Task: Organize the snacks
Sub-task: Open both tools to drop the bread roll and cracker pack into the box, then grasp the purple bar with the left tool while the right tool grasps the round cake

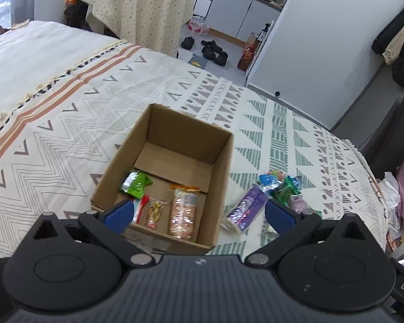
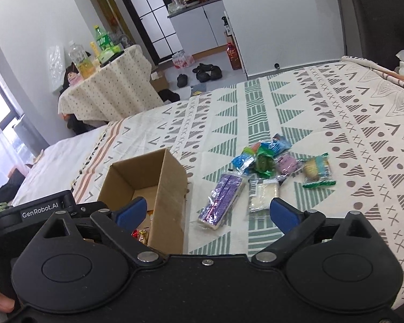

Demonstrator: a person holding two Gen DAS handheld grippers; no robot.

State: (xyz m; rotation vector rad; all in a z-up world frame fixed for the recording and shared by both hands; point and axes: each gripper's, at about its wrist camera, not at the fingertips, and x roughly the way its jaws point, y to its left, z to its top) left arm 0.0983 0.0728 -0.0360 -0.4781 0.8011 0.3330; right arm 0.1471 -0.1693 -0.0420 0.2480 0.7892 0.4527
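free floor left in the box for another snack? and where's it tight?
The cardboard box has bare floor along its far wall, beyond the green packet and the clear cookie pack. The near half is crowded. Outside, the loose snack pile clutters the bedspread right of the box.

Left gripper (image 1: 199, 212) and right gripper (image 2: 208, 212) both tilt downward, blue fingers (image 1: 119, 214) spread wide, empty.

One cardboard box (image 1: 175, 137) holds four snack packets (image 1: 182, 212), and about eight more packets (image 2: 264, 161) lie on the bed (image 2: 336, 123).
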